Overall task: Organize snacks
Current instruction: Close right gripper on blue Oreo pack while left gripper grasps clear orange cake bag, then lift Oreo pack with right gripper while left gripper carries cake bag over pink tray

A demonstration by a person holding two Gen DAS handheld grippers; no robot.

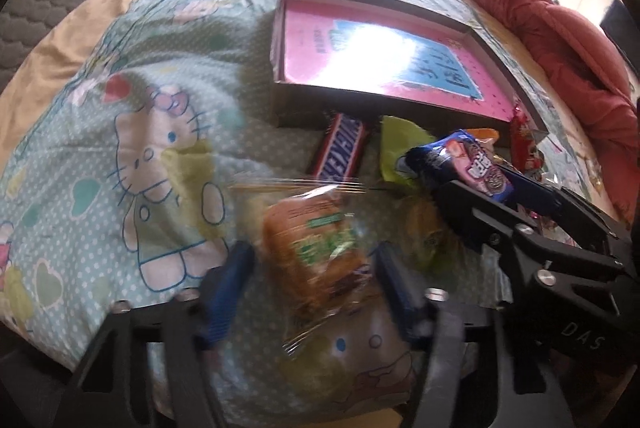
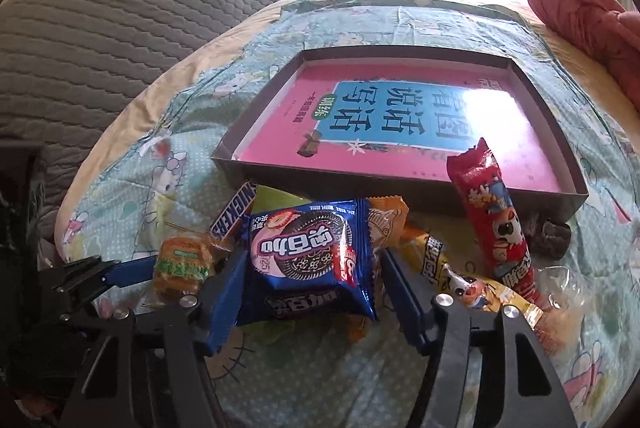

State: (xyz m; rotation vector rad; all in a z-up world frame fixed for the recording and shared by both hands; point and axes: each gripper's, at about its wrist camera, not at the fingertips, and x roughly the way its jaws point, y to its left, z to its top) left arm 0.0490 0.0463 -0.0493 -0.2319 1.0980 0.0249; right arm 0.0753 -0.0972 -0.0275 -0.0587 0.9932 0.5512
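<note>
Crinkly blue cookie packet (image 2: 308,260) clamped in right gripper (image 2: 312,288); left gripper (image 1: 312,268) grips clear-wrapped cake (image 1: 316,248) (blurred).

L gripper (image 1: 316,268) at 6 o'clock, fingers clamping a packet; R gripper (image 2: 314,274) likewise, fingers gripping another.

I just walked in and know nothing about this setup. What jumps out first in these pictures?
Probably the shallow box on the cartoon-cat bedsheet, with a bright pink and blue book lying inside. Just in front of it sits a jumble of snacks. The right gripper holds a blue cookie pack, and the left gripper holds a clear-wrapped orange cake.
</note>
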